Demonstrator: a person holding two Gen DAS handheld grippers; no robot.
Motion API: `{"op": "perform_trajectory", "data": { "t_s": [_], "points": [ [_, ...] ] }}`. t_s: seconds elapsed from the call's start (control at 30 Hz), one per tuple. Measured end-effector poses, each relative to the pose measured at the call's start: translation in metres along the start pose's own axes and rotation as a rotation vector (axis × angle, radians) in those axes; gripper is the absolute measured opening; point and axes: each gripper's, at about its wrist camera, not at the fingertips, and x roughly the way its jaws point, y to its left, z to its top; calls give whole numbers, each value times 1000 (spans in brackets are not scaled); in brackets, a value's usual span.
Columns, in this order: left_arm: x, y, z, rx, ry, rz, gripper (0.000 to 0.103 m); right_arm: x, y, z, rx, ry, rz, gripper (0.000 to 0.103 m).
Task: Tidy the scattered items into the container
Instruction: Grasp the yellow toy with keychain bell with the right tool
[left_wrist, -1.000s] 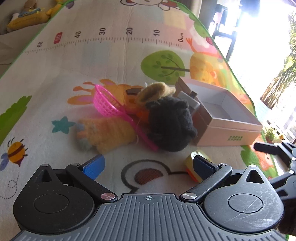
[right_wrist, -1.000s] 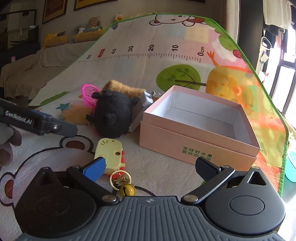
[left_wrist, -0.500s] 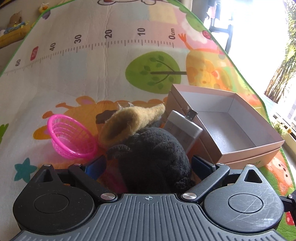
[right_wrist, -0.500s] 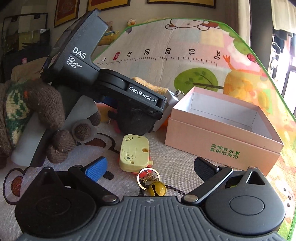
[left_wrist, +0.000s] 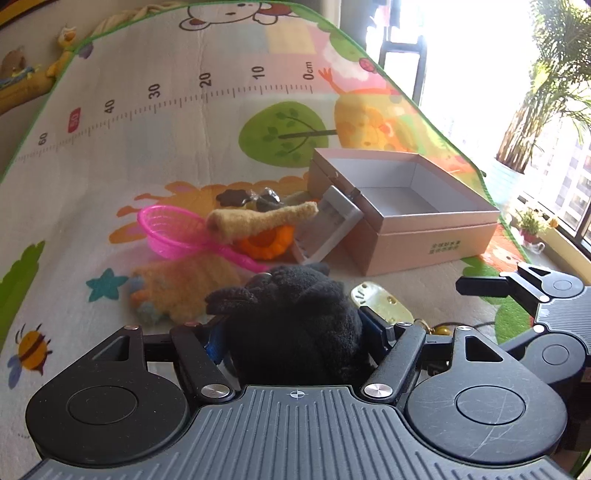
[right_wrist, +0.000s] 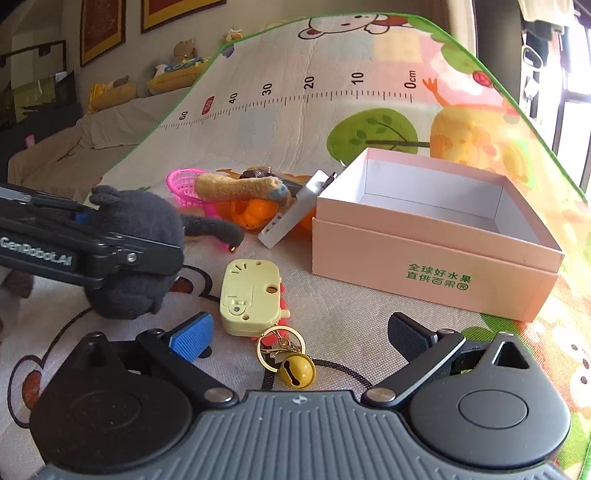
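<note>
Left wrist view: left tool (left_wrist: 293, 328) clamped on the black plush toy (left_wrist: 295, 325), raised off the play mat (left_wrist: 147, 122). Plush soft and light; it squashes between the pads, so a hold across the body's middle suits. Pink box (left_wrist: 417, 236) far right, open and empty. Pink strainer (left_wrist: 173, 229), tan knit sleeve (left_wrist: 258, 219) and grey charger (left_wrist: 328, 225) lie just left of it.

Right wrist view: right tool (right_wrist: 299, 332) spread wide, holding nothing, low over the mat. Yellow music box (right_wrist: 251, 293) just ahead between its fingers, hard plastic, likely slippery; take it across the flat sides. Gold bell (right_wrist: 296, 371) on a keyring trails near.
</note>
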Motion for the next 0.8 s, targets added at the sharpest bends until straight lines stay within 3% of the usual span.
{"op": "perform_trajectory", "data": {
  "t_s": [0.2, 0.33, 0.4, 0.53, 0.63, 0.7, 0.8],
  "points": [
    [-17, 15, -19, -83, -3, -6, 95, 8, 23, 5, -164, 63, -94, 101],
    [-19, 13, -24, -77, -15, -21, 96, 5, 4, 9, -187, 43, -330, 101],
    [-15, 13, -27, -83, -4, -20, 96, 0, -8, 10, -164, 24, -395, 101],
    [-3, 16, -30, -105, 12, -11, 97, -21, -23, 16, -15, -13, -176, 101],
    [2, 17, -30, -97, 9, 25, 97, -17, -2, 17, -72, -15, -53, 92],
    [2, 20, -30, -102, 10, 35, 98, -4, 15, 17, -139, 7, -31, 78],
    [0, 23, -29, -112, 2, 56, 100, 17, 31, 19, -189, 22, -56, 77]
  ]
}}
